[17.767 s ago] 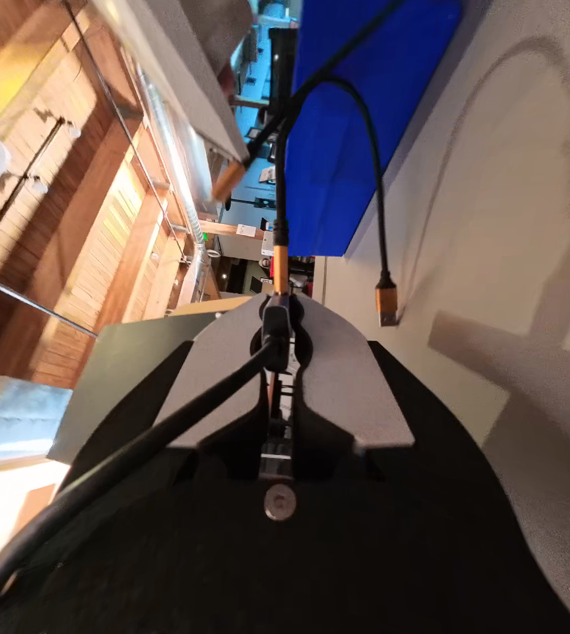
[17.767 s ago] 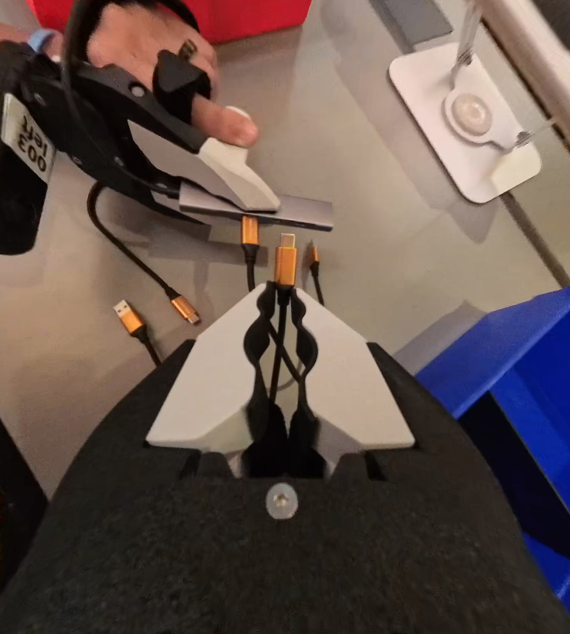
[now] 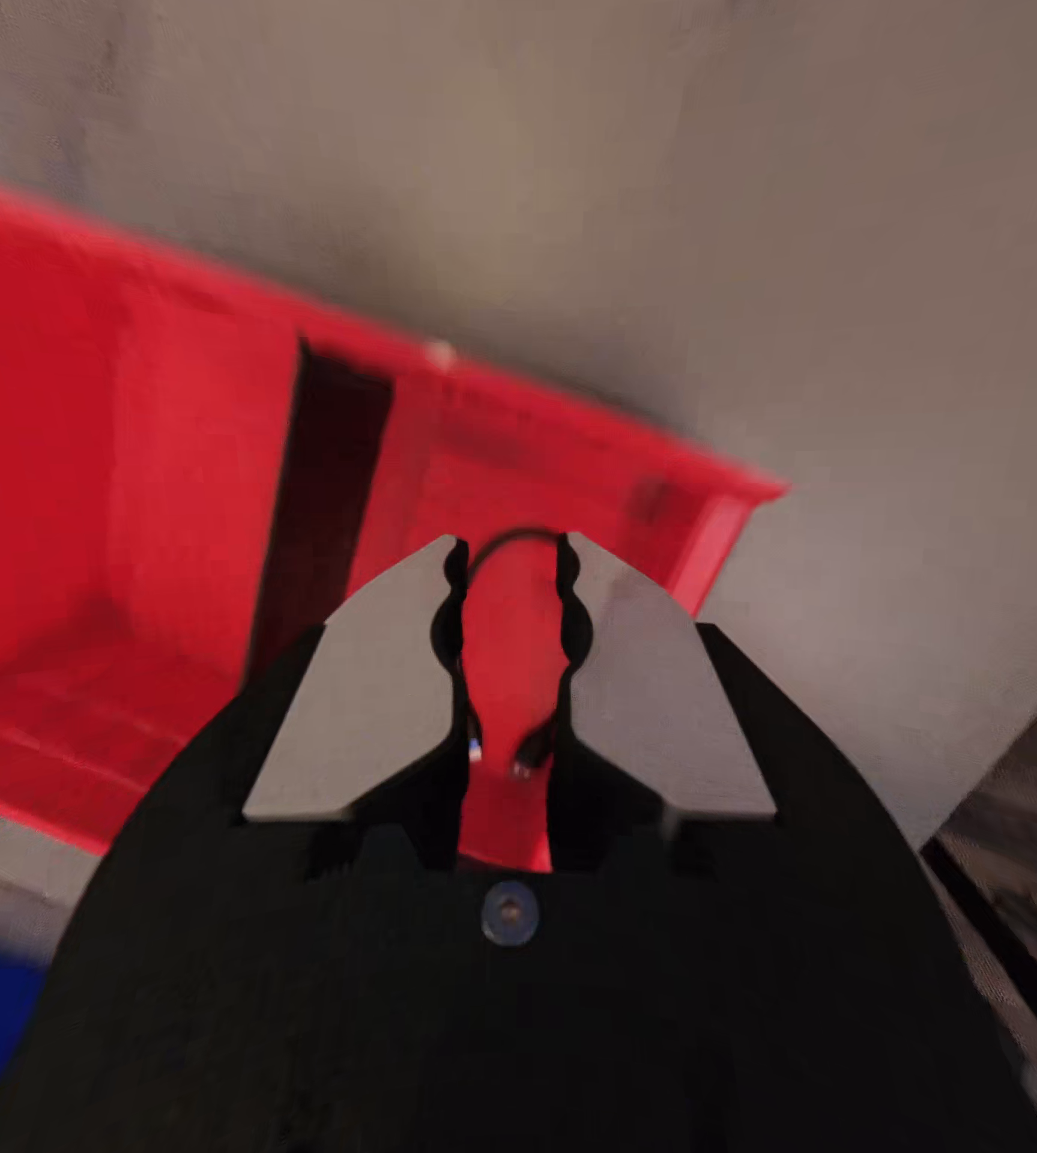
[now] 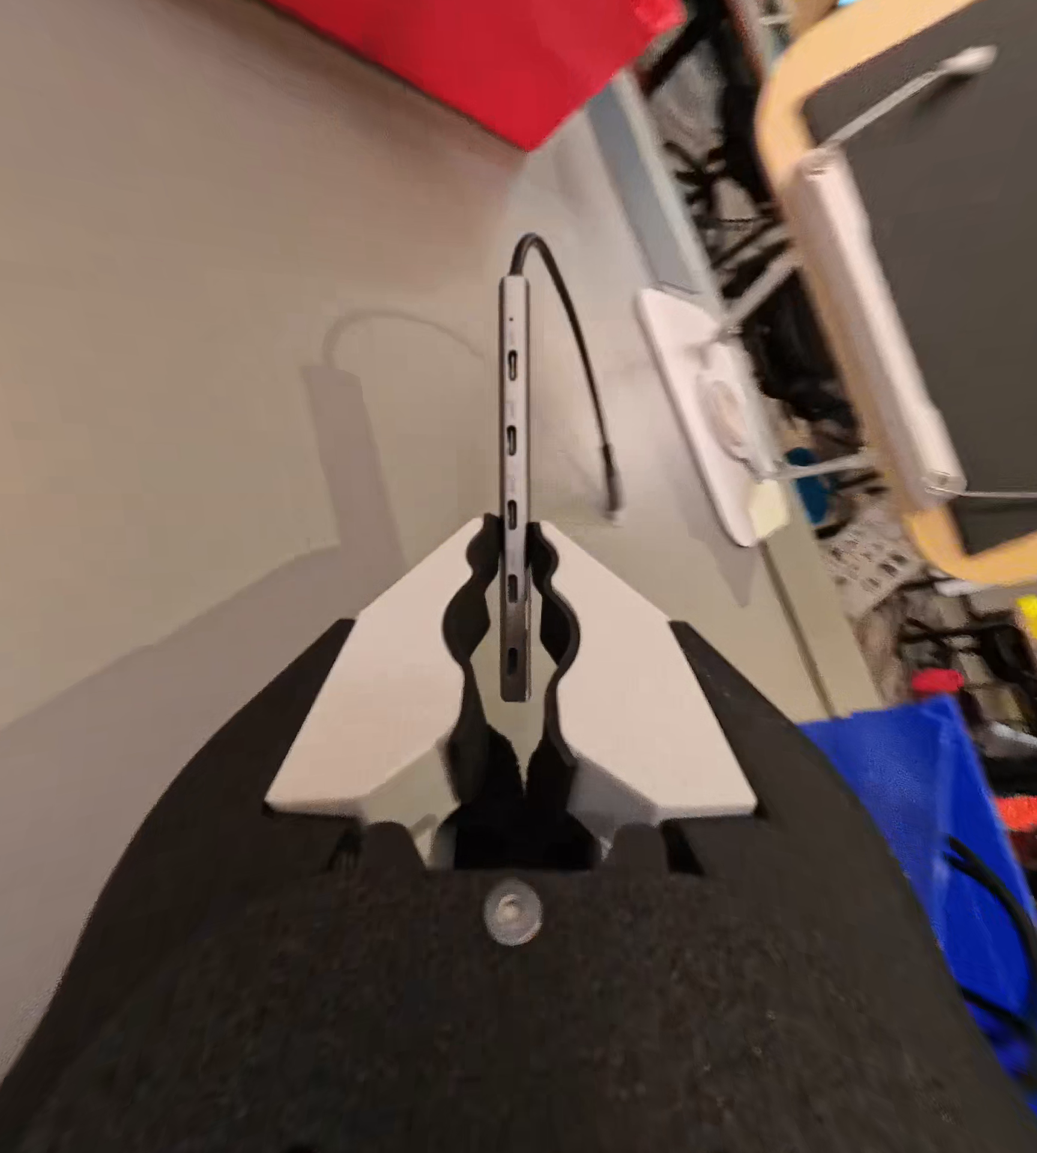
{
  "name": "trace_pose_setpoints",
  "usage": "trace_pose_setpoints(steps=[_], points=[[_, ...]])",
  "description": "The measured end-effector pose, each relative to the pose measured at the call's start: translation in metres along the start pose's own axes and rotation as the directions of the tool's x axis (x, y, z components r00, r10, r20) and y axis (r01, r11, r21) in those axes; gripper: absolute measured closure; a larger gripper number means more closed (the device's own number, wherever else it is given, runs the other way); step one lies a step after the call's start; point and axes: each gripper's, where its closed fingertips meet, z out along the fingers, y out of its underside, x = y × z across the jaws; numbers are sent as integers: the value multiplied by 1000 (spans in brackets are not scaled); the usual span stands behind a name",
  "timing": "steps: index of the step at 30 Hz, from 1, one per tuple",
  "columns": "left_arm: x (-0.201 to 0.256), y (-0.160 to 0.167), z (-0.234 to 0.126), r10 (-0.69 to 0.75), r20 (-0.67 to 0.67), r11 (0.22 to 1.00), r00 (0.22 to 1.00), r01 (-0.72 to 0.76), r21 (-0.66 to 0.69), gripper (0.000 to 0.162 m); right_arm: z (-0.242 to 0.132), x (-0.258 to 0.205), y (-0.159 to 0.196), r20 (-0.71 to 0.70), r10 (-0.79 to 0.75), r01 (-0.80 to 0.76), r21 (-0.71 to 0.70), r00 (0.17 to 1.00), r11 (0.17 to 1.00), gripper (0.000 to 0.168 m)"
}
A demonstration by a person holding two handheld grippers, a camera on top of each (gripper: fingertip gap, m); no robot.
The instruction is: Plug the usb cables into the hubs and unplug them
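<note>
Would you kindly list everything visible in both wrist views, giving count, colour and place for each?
Red bin: one, red, on the table below the left gripper.
Cable: one, black, lying inside the red bin.
Hub: one, grey, row of ports, clamped edge-on in the right gripper.
Hub lead: one, black, arching from the hub's far end, its plug hanging free.
Blue bin: one, blue, at right, dark cable inside.
Stand base: one, white, on the table at right.
Table: one, grey.
Left gripper: open, above the red bin.
Right gripper: shut on the hub.
</note>
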Motion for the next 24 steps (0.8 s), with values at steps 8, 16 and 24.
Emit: trace_pose_setpoints(steps=[8,16,24], points=[[-25,45,64,-27,58,983,998,37,-179,141,10,-44,2,221,8,-3,-25,975,1000,160],[-19,46,64,119,85,979,989,-103,-174,159,-1,-48,-17,366,242,-278,49,899,959,134],[-49,21,-45,-68,361,986,930,9,165,162,-32,-34,-80,510,421,-585,214,750,782,130]])
